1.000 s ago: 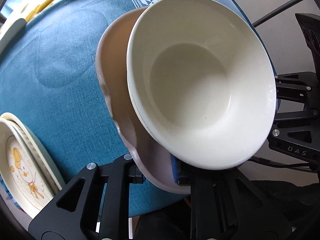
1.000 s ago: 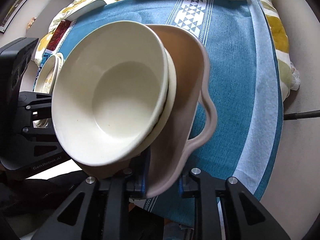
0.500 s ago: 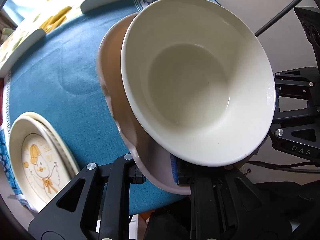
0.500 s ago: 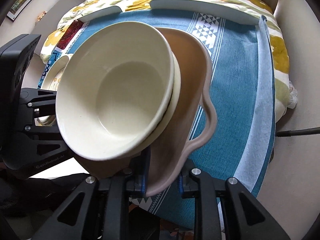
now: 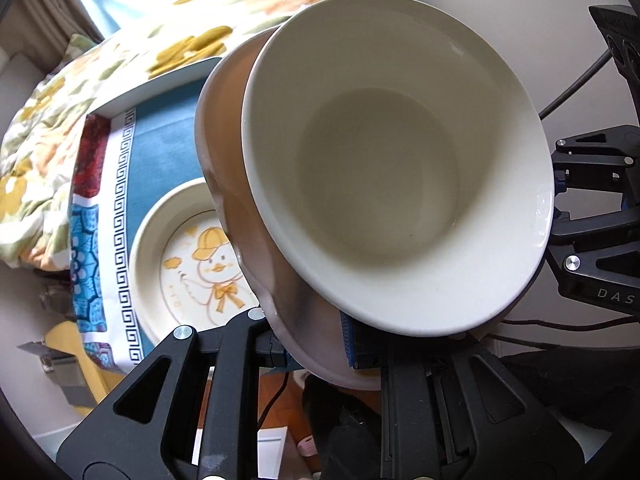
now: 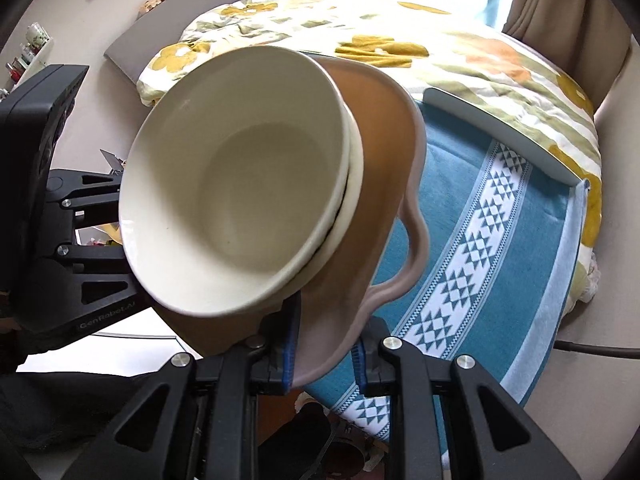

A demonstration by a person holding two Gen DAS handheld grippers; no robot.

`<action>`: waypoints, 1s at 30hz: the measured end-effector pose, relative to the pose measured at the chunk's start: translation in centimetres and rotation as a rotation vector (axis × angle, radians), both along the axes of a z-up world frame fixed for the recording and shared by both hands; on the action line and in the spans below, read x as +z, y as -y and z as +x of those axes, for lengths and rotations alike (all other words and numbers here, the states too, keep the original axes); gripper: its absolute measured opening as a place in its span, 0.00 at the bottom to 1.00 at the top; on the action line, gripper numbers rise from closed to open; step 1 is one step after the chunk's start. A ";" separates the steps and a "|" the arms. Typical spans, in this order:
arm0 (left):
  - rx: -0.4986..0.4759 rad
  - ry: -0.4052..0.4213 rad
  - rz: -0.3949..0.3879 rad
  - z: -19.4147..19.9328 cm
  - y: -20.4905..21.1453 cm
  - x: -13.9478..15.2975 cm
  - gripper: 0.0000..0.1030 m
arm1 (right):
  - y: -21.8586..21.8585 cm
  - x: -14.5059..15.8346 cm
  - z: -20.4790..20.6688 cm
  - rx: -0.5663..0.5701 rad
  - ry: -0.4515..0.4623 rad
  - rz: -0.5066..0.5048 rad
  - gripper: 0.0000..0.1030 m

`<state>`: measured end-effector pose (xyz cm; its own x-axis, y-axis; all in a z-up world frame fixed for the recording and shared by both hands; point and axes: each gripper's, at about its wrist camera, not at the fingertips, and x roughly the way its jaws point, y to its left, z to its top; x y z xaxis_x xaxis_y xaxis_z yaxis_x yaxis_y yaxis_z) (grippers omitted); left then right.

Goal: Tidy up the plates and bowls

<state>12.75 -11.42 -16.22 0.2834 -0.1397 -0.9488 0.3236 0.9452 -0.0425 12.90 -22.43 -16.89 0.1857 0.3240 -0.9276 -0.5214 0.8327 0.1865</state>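
Both grippers hold one pinkish-brown eared plate point(image 5: 228, 168) by opposite rims, with stacked cream bowls point(image 5: 384, 184) resting in it. My left gripper point(image 5: 312, 352) is shut on the plate's rim. My right gripper point(image 6: 324, 352) is shut on the other rim of the plate point(image 6: 384, 184), under the bowls point(image 6: 240, 184). The stack is lifted and tilted above the table. A cream plate with a duck drawing point(image 5: 188, 264) lies on the blue tablecloth point(image 5: 168, 152) below the stack, partly hidden by it.
The blue patterned tablecloth point(image 6: 480, 248) covers the table. A floral quilt point(image 6: 460, 52) lies on the bed behind it. A white tray edge point(image 6: 500, 136) runs along the table's far side. A grey board point(image 6: 132, 36) leans by the wall.
Both grippers have carried the plate and bowls up and to the left, over the duck plate. The duck plate now sits more centrally below the stack.
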 end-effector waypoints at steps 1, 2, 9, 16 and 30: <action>0.000 0.000 0.000 -0.1 -0.6 0.1 0.15 | -1.0 0.1 0.0 0.002 0.001 0.001 0.20; -0.003 0.000 0.003 0.1 -1.5 0.0 0.15 | -1.9 0.1 0.0 0.001 0.002 0.000 0.20; -0.064 -0.027 0.012 1.8 -7.8 -2.8 0.14 | -8.3 -1.3 -0.1 -0.062 -0.023 0.000 0.20; -0.137 -0.068 0.026 2.1 -12.0 -6.0 0.14 | -13.2 -4.4 -0.8 -0.144 -0.077 -0.003 0.20; -0.154 -0.089 -0.020 2.6 -14.1 -9.2 0.14 | -15.6 -6.9 -1.4 -0.215 -0.063 -0.067 0.20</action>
<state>15.40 2.64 -25.41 0.1721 -0.1943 -0.9657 0.4586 0.8834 -0.0961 11.48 -6.82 -23.78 0.1846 0.2205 -0.9577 -0.3193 0.9351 0.1538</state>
